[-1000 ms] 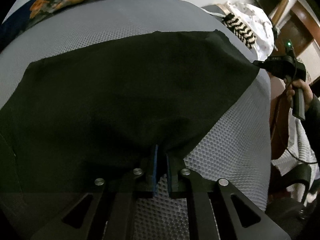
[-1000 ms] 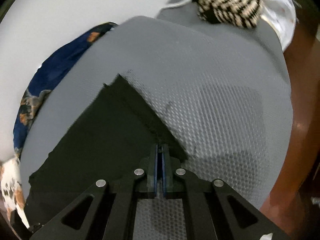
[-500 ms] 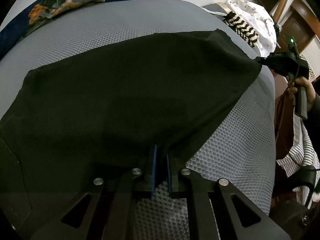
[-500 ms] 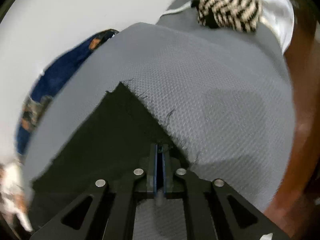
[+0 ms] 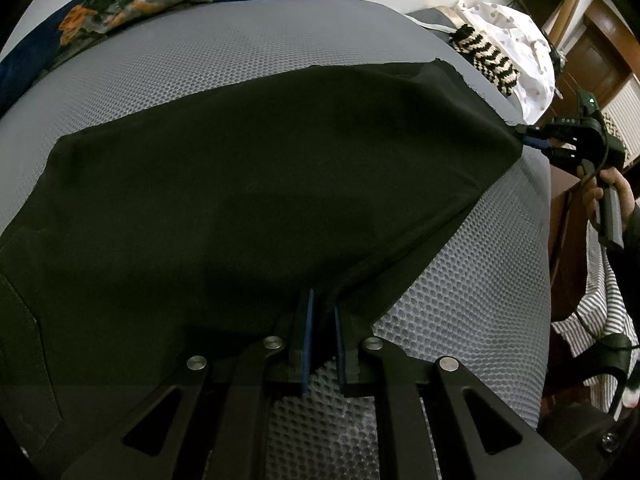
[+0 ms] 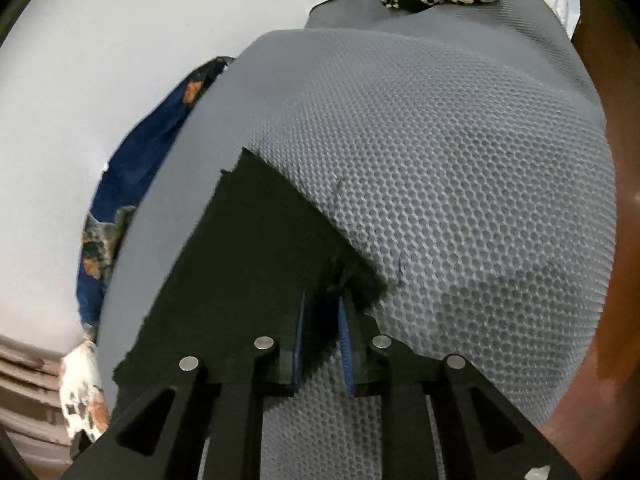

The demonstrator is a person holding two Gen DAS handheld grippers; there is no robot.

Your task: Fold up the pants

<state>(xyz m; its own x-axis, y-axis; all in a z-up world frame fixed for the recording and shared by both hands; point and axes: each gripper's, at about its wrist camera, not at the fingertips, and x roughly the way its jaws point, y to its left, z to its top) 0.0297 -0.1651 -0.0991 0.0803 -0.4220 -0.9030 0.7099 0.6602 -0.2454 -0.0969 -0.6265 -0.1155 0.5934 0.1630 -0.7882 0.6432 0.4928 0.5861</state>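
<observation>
Black pants (image 5: 240, 180) lie spread flat on a grey mesh mattress (image 5: 460, 300). My left gripper (image 5: 322, 304) is shut on a bunched fold of their near edge. At the far right corner of the cloth, a hand (image 5: 612, 188) holds my right gripper (image 5: 528, 140). In the right wrist view the right gripper (image 6: 322, 304) has its jaws opening. The frayed corner of the pants (image 6: 248, 260) still lies between the blue pads (image 6: 346, 340), resting on the mattress (image 6: 460, 200).
A blue flowered cloth (image 5: 120, 12) lies along the mattress's far left edge by the white wall. A black-and-white knitted piece (image 5: 488, 56) and a white spotted cloth (image 5: 516, 36) sit at the far right end. Brown wooden furniture (image 6: 624, 240) borders the right side.
The right gripper's jaws have parted from fully shut, and it has tilted and come a little lower over the pants' corner. The left gripper keeps its grip in the same place.
</observation>
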